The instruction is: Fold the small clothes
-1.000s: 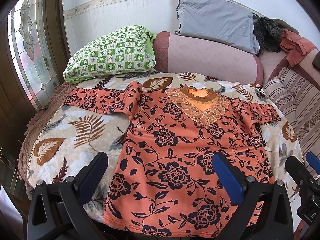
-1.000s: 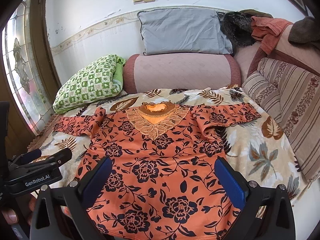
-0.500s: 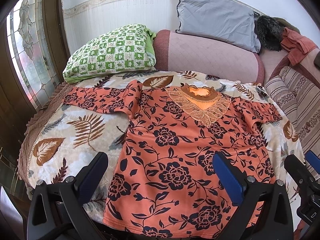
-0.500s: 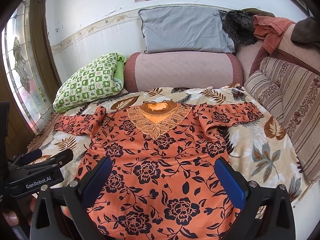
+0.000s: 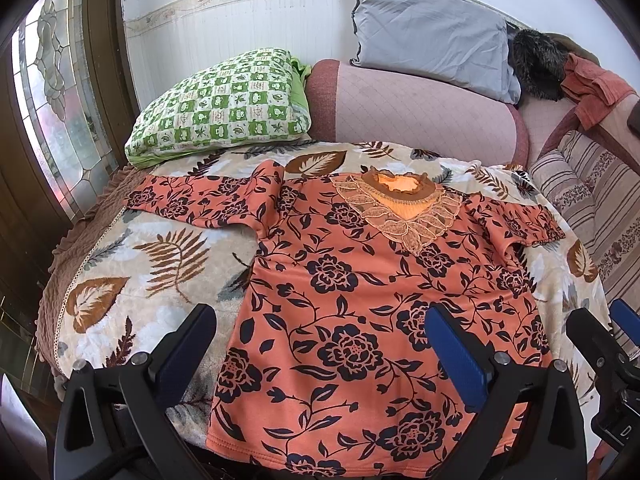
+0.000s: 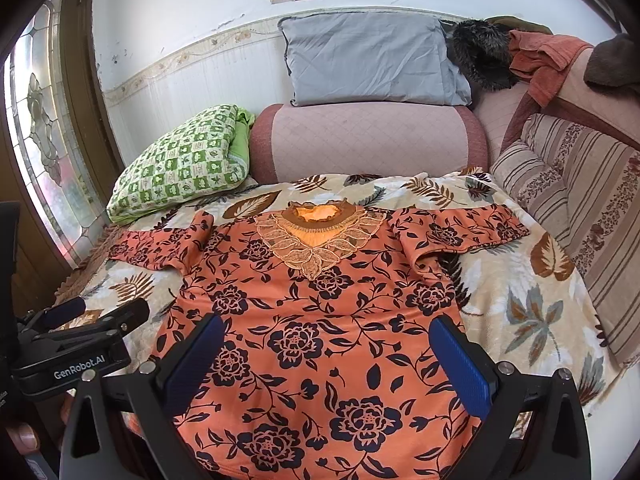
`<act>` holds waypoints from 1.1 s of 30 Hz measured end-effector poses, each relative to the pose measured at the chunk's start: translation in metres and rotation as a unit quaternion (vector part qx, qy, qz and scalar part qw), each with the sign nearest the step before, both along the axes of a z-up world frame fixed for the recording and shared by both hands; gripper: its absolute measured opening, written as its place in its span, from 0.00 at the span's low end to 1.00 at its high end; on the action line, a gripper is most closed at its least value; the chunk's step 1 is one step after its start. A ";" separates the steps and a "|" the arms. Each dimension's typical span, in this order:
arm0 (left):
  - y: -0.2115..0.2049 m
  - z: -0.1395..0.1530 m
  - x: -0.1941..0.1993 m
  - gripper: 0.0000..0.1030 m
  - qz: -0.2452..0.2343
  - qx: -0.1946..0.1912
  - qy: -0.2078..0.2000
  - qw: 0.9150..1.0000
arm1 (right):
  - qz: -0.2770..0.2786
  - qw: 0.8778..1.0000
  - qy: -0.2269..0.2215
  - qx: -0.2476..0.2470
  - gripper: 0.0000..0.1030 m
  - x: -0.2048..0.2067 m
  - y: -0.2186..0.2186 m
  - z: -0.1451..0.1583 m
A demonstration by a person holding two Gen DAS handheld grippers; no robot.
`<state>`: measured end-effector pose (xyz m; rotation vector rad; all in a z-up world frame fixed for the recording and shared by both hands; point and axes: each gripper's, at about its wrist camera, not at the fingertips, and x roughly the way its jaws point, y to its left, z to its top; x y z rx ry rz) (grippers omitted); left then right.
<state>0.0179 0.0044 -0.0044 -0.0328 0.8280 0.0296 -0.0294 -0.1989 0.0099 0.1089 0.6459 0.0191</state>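
Observation:
An orange blouse with dark flowers (image 5: 360, 300) lies flat and spread out on the bed, lace collar (image 5: 400, 208) at the far end, both sleeves stretched sideways. It also shows in the right wrist view (image 6: 320, 320). My left gripper (image 5: 320, 344) is open and empty, hovering over the blouse's near left hem. My right gripper (image 6: 326, 356) is open and empty over the near hem; its body shows at the right edge of the left wrist view (image 5: 600, 352). The left gripper shows at the left of the right wrist view (image 6: 72, 344).
A leaf-patterned blanket (image 5: 132, 272) covers the bed. A green checked pillow (image 5: 224, 108), a pink bolster (image 5: 420, 108) and a grey pillow (image 5: 432, 32) lie at the head. Striped cushions (image 6: 580, 200) and piled clothes (image 6: 540, 60) are on the right. A stained-glass window (image 5: 48, 80) stands left.
Both grippers have drifted slightly; the view has shifted a little. The blouse has not moved and both grippers stay open.

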 end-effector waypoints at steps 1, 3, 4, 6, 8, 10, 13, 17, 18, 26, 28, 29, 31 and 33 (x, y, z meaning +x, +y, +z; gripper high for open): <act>0.000 0.000 0.000 1.00 -0.001 0.000 0.000 1.000 | 0.000 1.000 0.000 0.001 1.00 0.000 0.000 0.000; 0.000 0.000 0.000 1.00 -0.001 0.000 0.000 1.000 | 0.001 1.000 -0.001 0.001 1.00 0.000 0.001 0.000; 0.000 0.000 0.000 1.00 -0.002 -0.001 0.000 1.000 | 0.001 1.000 -0.001 0.001 1.00 0.000 0.002 0.000; 0.000 0.000 0.000 1.00 -0.001 -0.001 0.000 1.000 | 0.002 1.000 0.000 0.001 1.00 0.000 0.000 0.000; 0.000 0.000 0.000 1.00 -0.001 -0.001 0.000 1.000 | 0.003 1.000 0.000 0.002 1.00 0.000 0.001 0.000; 0.000 0.000 0.000 1.00 -0.001 -0.001 0.001 1.000 | 0.003 1.000 -0.001 0.001 1.00 0.000 0.001 0.000; 0.000 0.000 0.000 1.00 -0.001 0.000 0.000 1.000 | 0.003 1.000 -0.001 0.003 1.00 0.000 0.001 0.000; 0.002 -0.006 0.003 1.00 -0.006 -0.005 0.008 1.000 | 0.006 1.000 0.002 0.006 1.00 0.002 -0.002 -0.002; 0.003 -0.011 0.005 1.00 -0.008 -0.008 0.014 1.000 | 0.010 1.000 0.008 0.013 1.00 0.004 -0.006 -0.005; 0.013 -0.085 0.030 1.00 -0.001 -0.010 0.108 0.994 | -0.060 0.989 0.021 0.130 1.00 0.030 -0.116 -0.042; 0.009 -0.100 0.037 1.00 -0.008 -0.002 0.123 0.992 | -0.088 0.982 0.036 0.166 1.00 0.048 -0.153 -0.056; 0.007 -0.106 0.040 1.00 -0.010 0.002 0.129 0.992 | -0.101 0.974 0.045 0.199 1.00 0.062 -0.180 -0.067; 0.005 -0.116 0.047 1.00 -0.014 0.006 0.135 0.991 | -0.120 0.956 0.049 0.263 1.00 0.084 -0.222 -0.084; 0.003 -0.123 0.053 1.00 -0.017 0.006 0.141 0.990 | -0.158 0.926 0.044 0.339 1.00 0.109 -0.274 -0.103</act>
